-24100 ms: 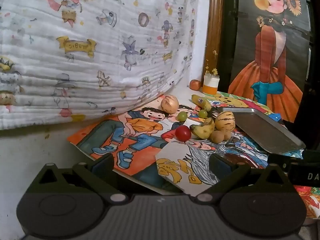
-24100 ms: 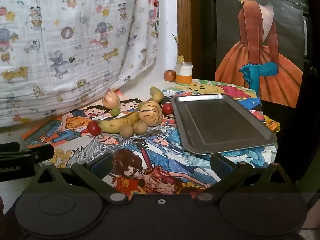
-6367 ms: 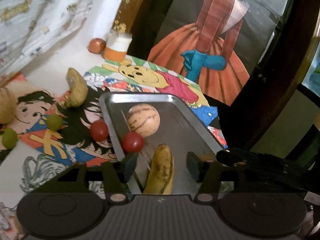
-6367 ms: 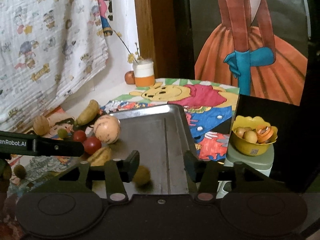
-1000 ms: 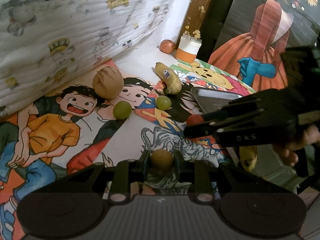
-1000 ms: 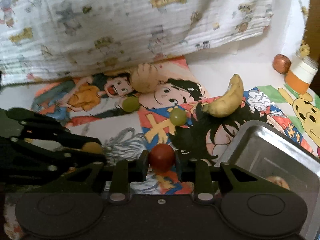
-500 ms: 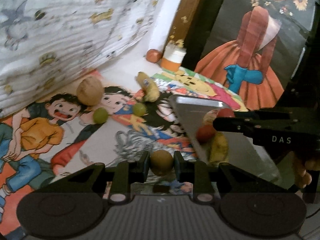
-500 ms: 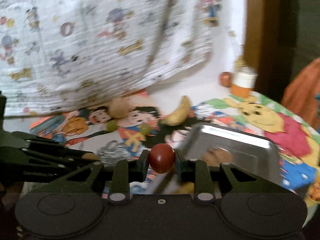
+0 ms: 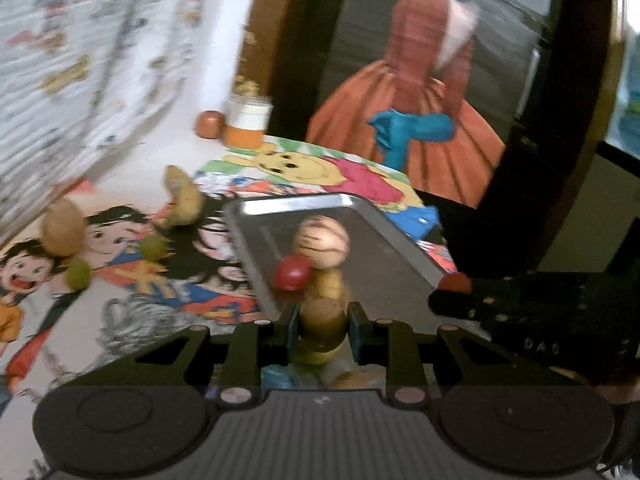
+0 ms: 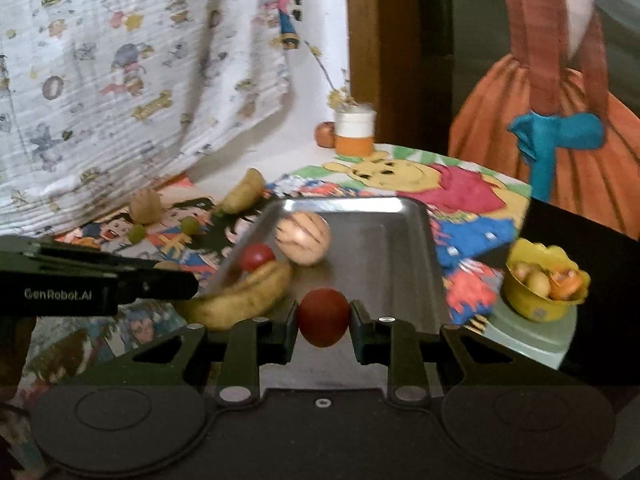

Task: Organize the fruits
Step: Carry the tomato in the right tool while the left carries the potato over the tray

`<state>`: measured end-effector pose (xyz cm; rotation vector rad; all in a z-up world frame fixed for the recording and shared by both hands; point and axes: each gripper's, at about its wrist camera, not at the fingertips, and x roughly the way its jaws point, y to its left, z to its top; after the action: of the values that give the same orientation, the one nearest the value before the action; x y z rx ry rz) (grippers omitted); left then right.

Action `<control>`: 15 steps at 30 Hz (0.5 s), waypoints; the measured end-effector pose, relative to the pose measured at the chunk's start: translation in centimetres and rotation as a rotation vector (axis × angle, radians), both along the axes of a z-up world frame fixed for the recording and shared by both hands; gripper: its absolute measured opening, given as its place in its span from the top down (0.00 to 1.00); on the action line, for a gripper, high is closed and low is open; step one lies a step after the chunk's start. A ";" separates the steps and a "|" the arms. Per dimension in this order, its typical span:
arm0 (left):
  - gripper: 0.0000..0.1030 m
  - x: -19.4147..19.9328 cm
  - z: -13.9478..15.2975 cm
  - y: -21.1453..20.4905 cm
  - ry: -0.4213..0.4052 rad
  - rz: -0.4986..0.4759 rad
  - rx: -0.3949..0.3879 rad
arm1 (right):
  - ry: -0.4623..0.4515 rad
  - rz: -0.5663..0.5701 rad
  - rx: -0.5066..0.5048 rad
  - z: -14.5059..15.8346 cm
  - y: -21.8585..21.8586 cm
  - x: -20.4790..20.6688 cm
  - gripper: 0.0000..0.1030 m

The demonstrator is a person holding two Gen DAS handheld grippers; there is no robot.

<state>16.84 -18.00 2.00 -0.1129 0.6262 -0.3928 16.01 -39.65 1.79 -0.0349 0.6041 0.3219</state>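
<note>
Both grippers have swung off the cartoon-printed table cover and now hang at the near end of the metal tray [image 10: 416, 240], each with fruit aboard. Seen from the left wrist, the left gripper [image 9: 322, 326] is pinching a small brown round fruit [image 9: 322, 317]; seen from the right wrist, the right gripper [image 10: 323, 317] is pinching a red tomato [image 10: 323, 316].

Already in the tray lie a striped melon [image 10: 304, 237], a second tomato [image 10: 258, 257] and a banana [image 10: 240, 298], all crowded toward its left side, the banana's long axis running diagonally from the near left corner toward the melon. From the right gripper, bare tray floor lies straight ahead and to the right, so that tomato probably has an easy drop. The left gripper looks hemmed in: the banana and tomato sit directly ahead of its fruit, so it likely needs to shift right, toward the other gripper, before letting go.

On the cover outside the tray remain another banana [image 10: 244, 192], two green fruits [image 10: 189, 224] and a tan round fruit [image 10: 145, 205].
</note>
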 end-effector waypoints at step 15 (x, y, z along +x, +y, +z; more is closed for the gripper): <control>0.73 1.4 -2.1 -4.2 0.064 -0.108 0.086 | 0.017 -0.082 -0.025 -2.7 -1.8 -1.3 0.71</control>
<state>18.20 -22.15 -0.14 -0.0100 0.7136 -0.4672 14.72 -41.48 -0.86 -0.0318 0.6249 0.2354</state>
